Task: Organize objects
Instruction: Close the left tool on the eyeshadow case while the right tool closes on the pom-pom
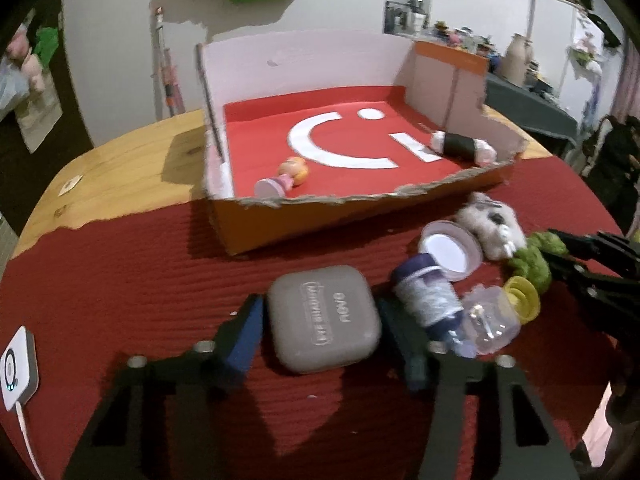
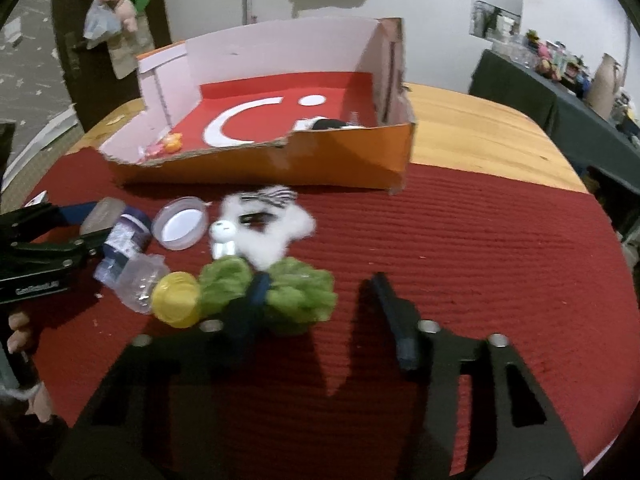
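A grey case (image 1: 324, 320) lies on the red mat between the fingers of my left gripper (image 1: 320, 304), whose pads press its two sides; the right wrist view shows this gripper (image 2: 86, 226) too. My right gripper (image 2: 320, 280) stands open. Its left finger lies across a green woolly scrunchie (image 2: 296, 300), and its right finger is apart from it. Beside them are a white plush (image 2: 272, 232), a round lid (image 2: 180, 228), a purple bottle (image 1: 424, 296) and a clear bottle with a yellow cap (image 2: 176, 300). The orange box (image 1: 460, 184) behind holds a small doll (image 1: 288, 176) and a black roll (image 1: 460, 144).
The red mat (image 2: 480, 260) covers the near part of a wooden table (image 1: 120, 160). A white device with a cable (image 1: 16, 368) sits at the mat's left edge. A person's fingers (image 2: 20, 328) show at the left. A dark side table with clutter (image 2: 560, 80) stands further right.
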Tool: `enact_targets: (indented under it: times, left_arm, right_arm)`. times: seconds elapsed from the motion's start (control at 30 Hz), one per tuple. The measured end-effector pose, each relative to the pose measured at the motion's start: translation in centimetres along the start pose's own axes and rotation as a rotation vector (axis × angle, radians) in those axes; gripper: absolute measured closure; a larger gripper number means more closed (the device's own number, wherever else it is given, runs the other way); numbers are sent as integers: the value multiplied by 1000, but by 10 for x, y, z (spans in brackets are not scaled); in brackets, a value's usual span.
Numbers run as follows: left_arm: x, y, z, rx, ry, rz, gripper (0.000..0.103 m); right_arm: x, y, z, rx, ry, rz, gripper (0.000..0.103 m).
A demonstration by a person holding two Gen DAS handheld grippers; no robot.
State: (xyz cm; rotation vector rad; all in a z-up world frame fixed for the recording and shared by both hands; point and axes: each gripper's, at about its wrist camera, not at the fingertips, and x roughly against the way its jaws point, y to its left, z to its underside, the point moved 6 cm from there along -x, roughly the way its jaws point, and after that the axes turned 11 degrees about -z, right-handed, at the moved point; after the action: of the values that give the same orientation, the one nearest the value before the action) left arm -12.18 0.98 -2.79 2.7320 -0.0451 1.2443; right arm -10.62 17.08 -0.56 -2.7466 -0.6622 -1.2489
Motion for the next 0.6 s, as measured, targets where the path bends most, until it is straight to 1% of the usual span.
enact_targets:
  times: [0.07,0.17,0.43,0.6]
  left_arm:
    - [1,-3,1,-4,-11,-8,47]
    - [3,-2,2,15,-12,5,47]
    - [15,1,0,36,-34,23,47]
    - [21,4,-1,36,-47,21,47]
  right_arm:
    - [0,4,1,10,-2,-2,75]
    - [2,3,1,-5,-11,-15,75]
    - [14,7,-6,3,-46,-25,75]
    - [14,8,-6,7,-41,-29,75]
